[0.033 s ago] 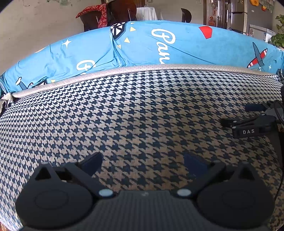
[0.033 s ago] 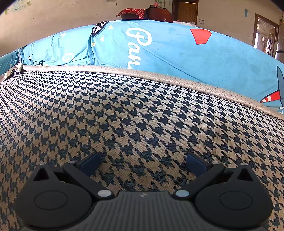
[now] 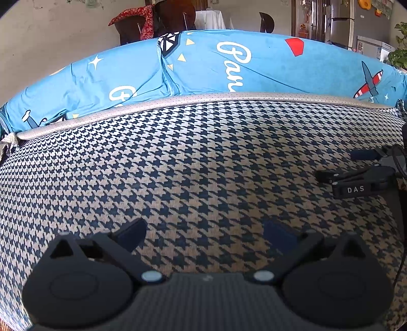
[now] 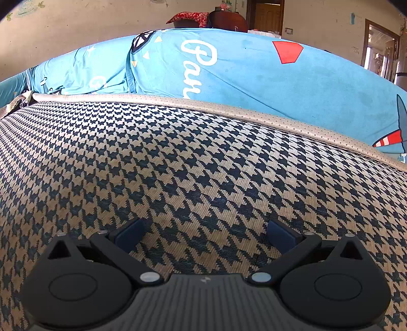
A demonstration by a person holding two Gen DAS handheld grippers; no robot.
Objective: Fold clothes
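Observation:
My left gripper (image 3: 204, 231) hovers low over a navy-and-beige houndstooth mat (image 3: 203, 157), open, with nothing between its blue pads. My right gripper (image 4: 204, 233) is open the same way over the same mat (image 4: 178, 152), holding nothing. In the left wrist view the right gripper (image 3: 335, 164) shows from the side at the right edge, marked DAS, its fingers apart just above the mat. Neither view shows a loose garment on the mat.
Behind the mat's beige perforated border (image 3: 229, 98) lies bright blue bedding (image 3: 267, 68) printed with white script, planes and stars. Beyond it stand dark chairs with a red patterned cloth (image 3: 132, 19), a fridge (image 3: 340, 20) and a plant at the right.

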